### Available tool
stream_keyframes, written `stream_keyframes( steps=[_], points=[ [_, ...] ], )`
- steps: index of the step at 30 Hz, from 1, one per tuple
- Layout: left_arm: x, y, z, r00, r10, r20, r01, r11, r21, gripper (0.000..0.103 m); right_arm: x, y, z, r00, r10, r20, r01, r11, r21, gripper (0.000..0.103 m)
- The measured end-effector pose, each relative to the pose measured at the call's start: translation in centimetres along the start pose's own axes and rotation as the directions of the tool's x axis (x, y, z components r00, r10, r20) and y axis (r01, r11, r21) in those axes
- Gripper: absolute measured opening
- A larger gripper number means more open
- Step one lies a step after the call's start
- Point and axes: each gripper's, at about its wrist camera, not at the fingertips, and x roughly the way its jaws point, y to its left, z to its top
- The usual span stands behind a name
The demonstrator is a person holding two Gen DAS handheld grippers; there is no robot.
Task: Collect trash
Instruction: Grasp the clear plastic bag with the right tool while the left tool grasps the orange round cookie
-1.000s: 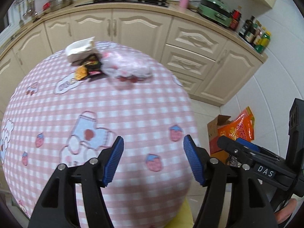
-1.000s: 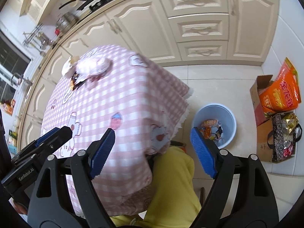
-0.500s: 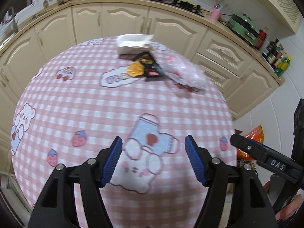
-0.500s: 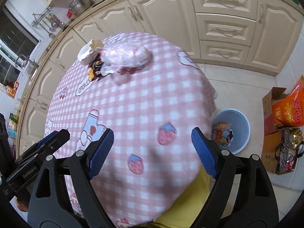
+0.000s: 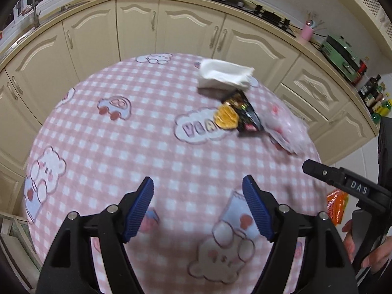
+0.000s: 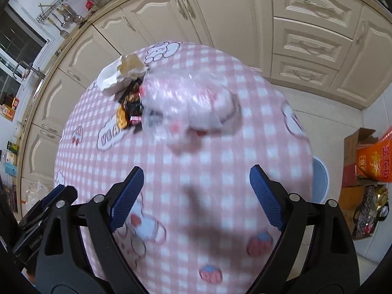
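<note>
Trash lies in a heap at the far side of the pink checked table (image 5: pixel 127 152): a crumpled white paper (image 5: pixel 224 77), a black and orange snack wrapper (image 5: pixel 236 115) and a clear plastic bag (image 5: pixel 284 127). The right wrist view shows the same paper (image 6: pixel 117 76), wrapper (image 6: pixel 129 110) and plastic bag (image 6: pixel 191 105). My left gripper (image 5: pixel 198 209) is open and empty above the near part of the table. My right gripper (image 6: pixel 196 198) is open and empty, short of the plastic bag. The blue bin (image 6: pixel 319 178) peeks out behind the table's right edge.
Cream kitchen cabinets (image 5: pixel 186 29) run behind the table. A cardboard box and an orange bag (image 6: pixel 370 156) stand on the floor at the right, with a patterned bag (image 6: pixel 370 210) below them. The right gripper's body (image 5: pixel 343 183) shows at the right of the left wrist view.
Both grippers have moved forward over the table toward the trash heap, which now looks larger. The bin has slid mostly out of sight behind the table. Both grippers stay open.
</note>
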Motion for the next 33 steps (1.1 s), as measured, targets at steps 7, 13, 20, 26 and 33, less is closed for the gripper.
stream_keyframes(
  steps=[7, 13, 20, 26, 33],
  points=[
    [2.7, 1.6, 3.1, 0.998, -0.036, -0.050, 0.033, 0.998, -0.044, 0.077, 3.0, 1.3, 3.7, 1.000, -0.007, -0.027, 0.008, 1.000, 0.017, 0.088],
    [5.0, 1.6, 5.2, 0.993, -0.070, -0.098, 0.063, 0.995, -0.074, 0.077, 5.9, 2.0, 6.4, 0.997, -0.070, -0.019, 0.070, 0.998, 0.004, 0.089],
    [8.2, -0.4, 7.7, 0.982, -0.118, -0.149, 0.108, 0.991, -0.076, 0.078, 6.2, 1.0, 7.5, 0.996, -0.052, 0.066, 0.054, 0.998, -0.025, 0.056],
    [11.6, -2.2, 8.6, 0.975, -0.130, -0.178, 0.119, 0.990, -0.074, 0.077, 5.7, -0.6, 7.4, 0.997, 0.028, 0.066, -0.027, 0.999, -0.017, 0.048],
    [11.8, -2.6, 8.6, 0.995, 0.008, -0.101, -0.008, 1.000, 0.009, 0.035, 5.2, -1.2, 6.5, 0.995, 0.077, 0.066, -0.076, 0.997, -0.013, 0.047]
  ],
)
